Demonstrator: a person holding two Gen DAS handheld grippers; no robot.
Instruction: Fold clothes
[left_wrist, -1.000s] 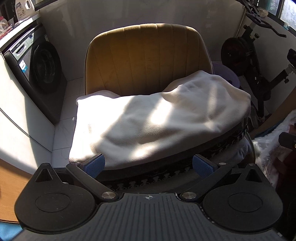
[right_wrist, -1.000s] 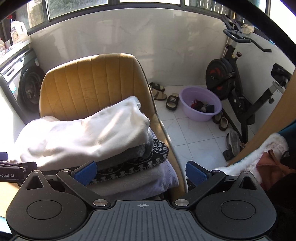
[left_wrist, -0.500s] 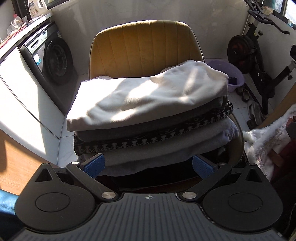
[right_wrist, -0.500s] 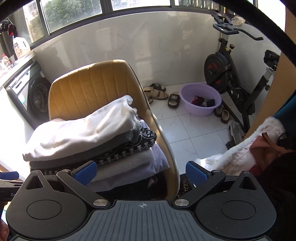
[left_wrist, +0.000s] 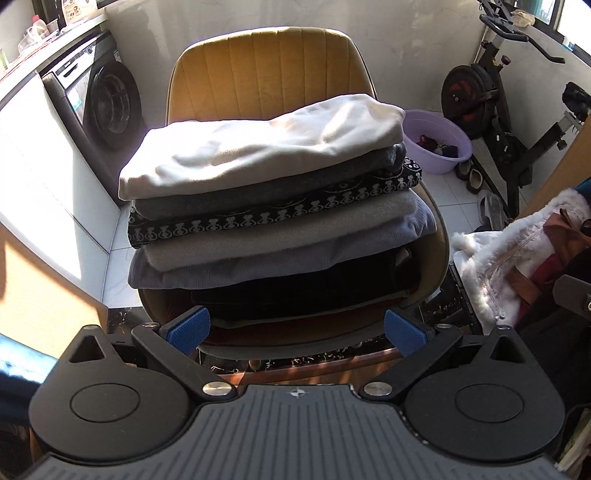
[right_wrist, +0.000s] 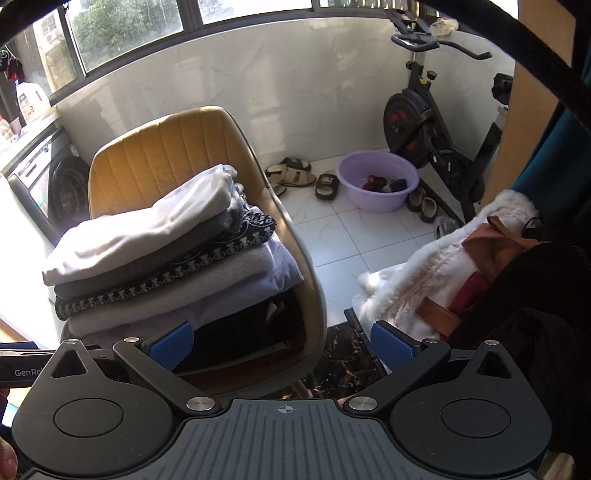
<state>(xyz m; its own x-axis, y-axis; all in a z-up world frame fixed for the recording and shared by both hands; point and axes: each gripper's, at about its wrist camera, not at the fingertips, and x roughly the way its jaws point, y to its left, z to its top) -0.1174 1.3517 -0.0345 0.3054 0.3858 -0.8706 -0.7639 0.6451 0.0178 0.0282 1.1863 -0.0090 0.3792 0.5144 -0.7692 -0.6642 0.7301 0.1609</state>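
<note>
- Left claw (left_wrist: 295, 330) and right claw (right_wrist: 281, 345) gaped empty, lower frame.
- Cream folded garment (left_wrist: 258, 147) topped the stack on the mustard velvet chair (left_wrist: 266, 70); unfolded fluffy white coat (right_wrist: 424, 273), right of frame, likely next.

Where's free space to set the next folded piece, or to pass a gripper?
Chair seat is taken by the folded stack; only its cream top offers a landing spot. Bare floor tiles lie between chair, purple basin and fluffy white coat. Crowded: sandals by the wall, shoes around the bike. Both grippers are open, empty.
</note>
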